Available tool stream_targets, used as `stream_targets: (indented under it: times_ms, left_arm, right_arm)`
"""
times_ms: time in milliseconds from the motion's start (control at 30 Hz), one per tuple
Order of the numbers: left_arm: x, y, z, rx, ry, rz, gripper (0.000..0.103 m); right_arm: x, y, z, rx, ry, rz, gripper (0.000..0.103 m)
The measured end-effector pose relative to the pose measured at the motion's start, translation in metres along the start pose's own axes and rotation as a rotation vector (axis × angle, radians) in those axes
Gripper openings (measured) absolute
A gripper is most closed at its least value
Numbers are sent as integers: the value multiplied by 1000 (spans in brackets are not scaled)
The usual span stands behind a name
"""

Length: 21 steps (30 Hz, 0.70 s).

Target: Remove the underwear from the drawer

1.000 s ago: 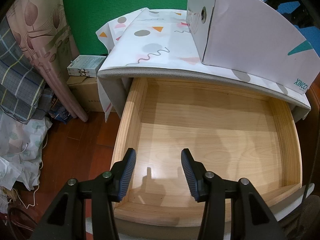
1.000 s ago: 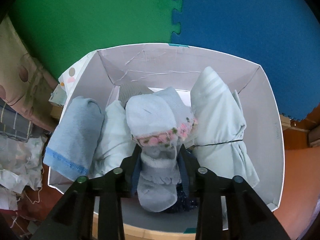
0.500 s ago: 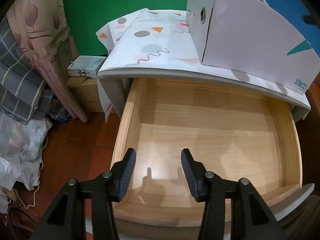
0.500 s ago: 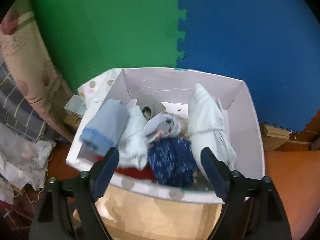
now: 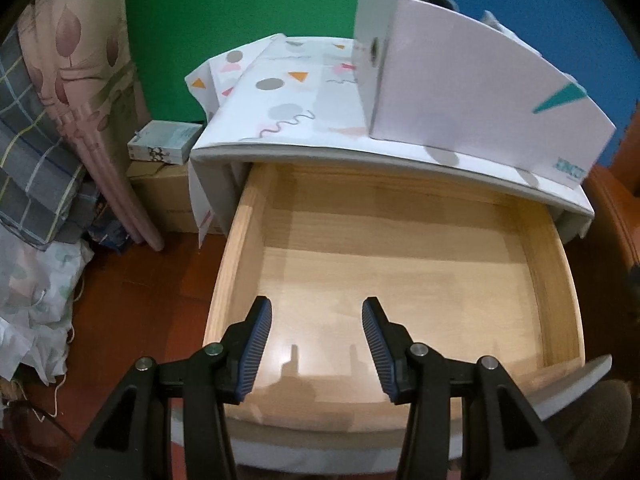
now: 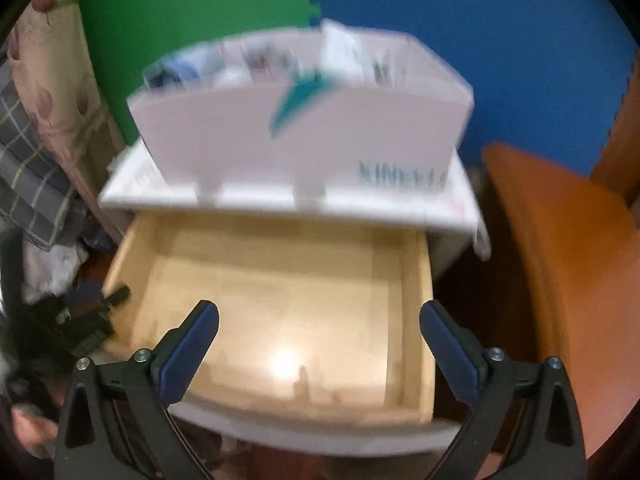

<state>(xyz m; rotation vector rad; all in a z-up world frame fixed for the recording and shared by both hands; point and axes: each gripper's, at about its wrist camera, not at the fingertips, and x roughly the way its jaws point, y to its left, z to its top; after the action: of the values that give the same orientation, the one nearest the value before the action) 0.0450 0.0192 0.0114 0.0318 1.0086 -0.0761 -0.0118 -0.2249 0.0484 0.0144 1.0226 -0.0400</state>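
Right wrist view, blurred: the right gripper (image 6: 319,354) has just been opening and stands wide with nothing between its jaws, low in frame above the bare drawer (image 6: 280,312). Underwear (image 6: 192,68) sits in the white box (image 6: 300,144) at upper centre. Left gripper (image 5: 317,354) is partly open and holds nothing.

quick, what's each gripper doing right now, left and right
Left gripper: part open, holding nothing, over the drawer.
Right gripper: wide open, jaws just opened, nothing between them.
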Motion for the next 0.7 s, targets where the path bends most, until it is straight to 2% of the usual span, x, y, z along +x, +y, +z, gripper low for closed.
stream_targets:
  times_ms: [133, 300, 533, 700]
  left_arm:
    - [-6, -12, -8, 42, -19, 7, 48]
    - [-8, -22, -11, 75, -33, 21, 48]
    - [-9, -24, -14, 84, -33, 23, 48]
    - [-10, -26, -16, 84, -37, 24, 48]
  right_arm:
    - [19, -3, -28, 8, 48, -10, 100]
    - [20, 1, -43, -28, 26, 4, 100]
    - [24, 2, -50, -35, 30, 43, 100]
    - [29, -9, -52, 28, 47, 56, 100]
